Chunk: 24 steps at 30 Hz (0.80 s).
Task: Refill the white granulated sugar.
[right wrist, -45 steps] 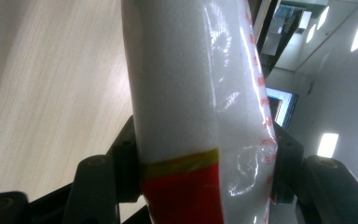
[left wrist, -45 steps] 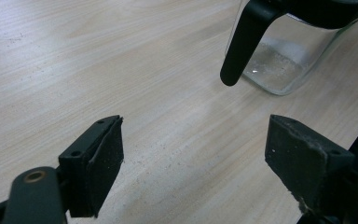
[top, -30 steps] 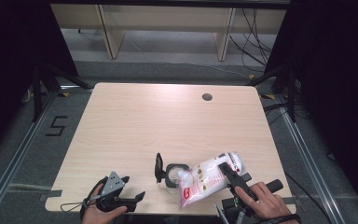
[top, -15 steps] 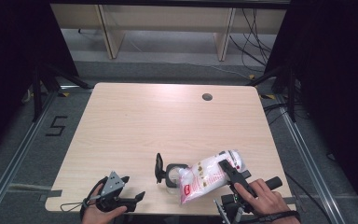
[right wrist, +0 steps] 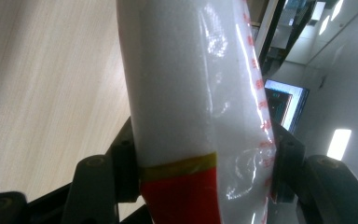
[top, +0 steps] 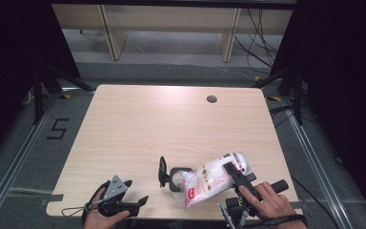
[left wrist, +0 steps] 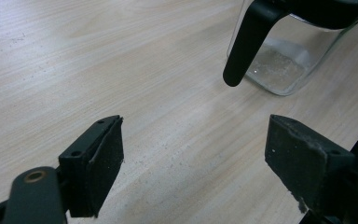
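Note:
A white plastic bag (top: 212, 180) of white grains, with a red and yellow band (right wrist: 182, 196) at one end, hangs tilted above the table's front edge. My right gripper (top: 233, 172) is shut on it, a jaw pressing each side of the bag (right wrist: 177, 93). The bag's lower end leans over a small clear jar (top: 176, 177) whose black lid (top: 162, 168) stands flipped up at its left. In the left gripper view the jar (left wrist: 284, 70) holds a thin layer of white grains. My left gripper (top: 136, 191) rests open near the front left edge, with nothing between its jaws (left wrist: 193, 158).
The light wooden table (top: 171, 124) has a round cable hole (top: 212, 99) at the back right. Dark floor and metal rails surround it, and shelving legs stand beyond the far edge.

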### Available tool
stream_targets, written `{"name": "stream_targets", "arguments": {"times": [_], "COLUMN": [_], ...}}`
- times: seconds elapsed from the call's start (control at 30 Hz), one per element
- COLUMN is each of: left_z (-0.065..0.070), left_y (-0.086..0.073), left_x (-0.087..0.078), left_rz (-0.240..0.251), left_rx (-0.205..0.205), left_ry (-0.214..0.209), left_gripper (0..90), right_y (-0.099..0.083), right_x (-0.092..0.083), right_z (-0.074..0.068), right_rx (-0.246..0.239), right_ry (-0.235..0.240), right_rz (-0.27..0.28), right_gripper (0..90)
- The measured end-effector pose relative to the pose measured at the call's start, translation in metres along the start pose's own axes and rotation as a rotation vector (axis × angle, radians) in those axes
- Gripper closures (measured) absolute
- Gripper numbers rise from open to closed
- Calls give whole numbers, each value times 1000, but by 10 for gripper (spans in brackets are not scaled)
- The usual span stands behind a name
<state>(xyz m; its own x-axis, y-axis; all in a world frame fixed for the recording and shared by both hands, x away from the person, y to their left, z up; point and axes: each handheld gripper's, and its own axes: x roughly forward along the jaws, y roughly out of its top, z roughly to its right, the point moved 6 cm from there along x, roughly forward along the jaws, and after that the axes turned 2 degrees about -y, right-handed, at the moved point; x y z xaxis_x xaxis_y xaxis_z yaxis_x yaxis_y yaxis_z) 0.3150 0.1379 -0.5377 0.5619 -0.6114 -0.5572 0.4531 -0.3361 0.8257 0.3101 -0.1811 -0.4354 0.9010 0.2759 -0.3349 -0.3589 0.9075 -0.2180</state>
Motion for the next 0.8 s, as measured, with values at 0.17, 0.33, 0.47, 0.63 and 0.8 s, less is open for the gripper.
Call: {"name": "stream_targets", "arguments": {"times": [0.17, 0.33, 0.47, 0.63, 0.8], "left_z": [1, 1, 1, 1, 1], "left_y": [0, 0, 0, -1, 0], "left_x": [0, 0, 0, 0, 1], "left_rz": [0, 1, 0, -2, 8], "left_rx": [-25, -24, -25, -23, -13], "left_ry": [1, 1, 1, 0, 2], "left_gripper": [188, 188, 188, 188, 188], "right_y": [-1, 0, -2, -3, -3], "right_x": [-1, 2, 1, 2, 4], "right_z": [-2, 3, 4, 1, 4], "right_rx": [56, 11, -1, 27, -6], "right_ry": [16, -7, 22, 19, 7], "right_rz": [-31, 0, -25, -35, -24], "right_gripper": [437, 435, 432, 432, 432]}}
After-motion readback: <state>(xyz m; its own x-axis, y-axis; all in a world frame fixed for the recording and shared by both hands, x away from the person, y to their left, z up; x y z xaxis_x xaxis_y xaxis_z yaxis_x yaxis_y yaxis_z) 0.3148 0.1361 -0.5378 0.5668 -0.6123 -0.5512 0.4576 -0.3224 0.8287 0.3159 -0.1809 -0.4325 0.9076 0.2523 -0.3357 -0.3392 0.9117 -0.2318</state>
